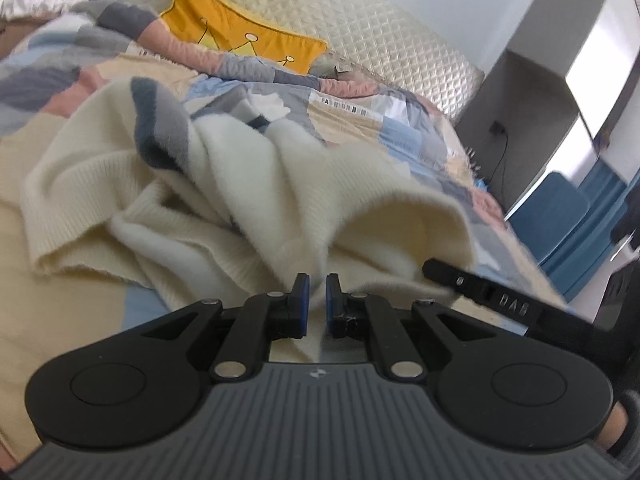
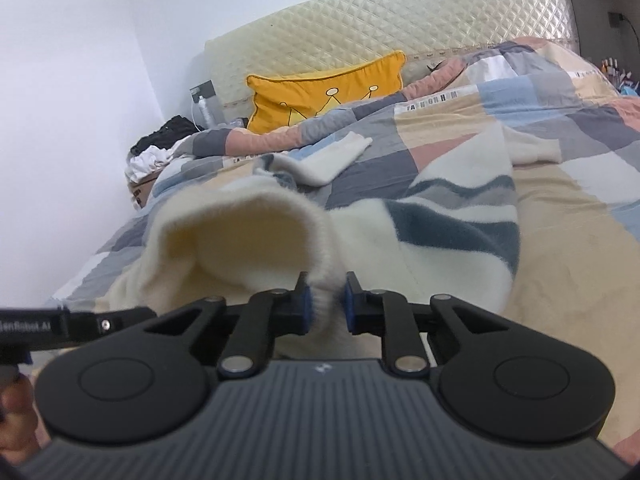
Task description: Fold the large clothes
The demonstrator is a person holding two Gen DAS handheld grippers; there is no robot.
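Gripping happens on both sides right now. The left gripper point(image 1: 317, 285) has its blue pads point(image 1: 303, 296) almost together, with only a thin sliver of gap, and a fold of the cream sweater point(image 1: 224, 184) runs down between them, so it looks pinched on the fabric edge. The right gripper point(image 2: 325, 285) has its jaws a bit wider, and a thick ribbed hem of the same sweater is squeezed between its pads point(image 2: 307, 300), bulging out just above the fingertips.

The sweater is a fluffy cream knit with grey and dark teal wavy stripes, bunched up right in front of both grippers on the patchwork bedspread point(image 2: 560, 128). From the right wrist view, the hem opening gapes like a mouth just ahead and to the left of the jaws, while the striped body spreads off ahead and to the right. One sleeve cuff point(image 2: 340, 152) lies further ahead, flat on the bedspread. In the left wrist view the striped part sits ahead and left of the jaws, and the other gripper's black finger pokes in from the right, touching the sweater's edge.

Well beyond the grippers there's a yellow cushion point(image 2: 320, 92) with a crown drawing, leaning against the quilted cream headboard point(image 2: 400, 28). A heap of dark and white clothes point(image 2: 160, 148) sits far off to the left in the right wrist view.
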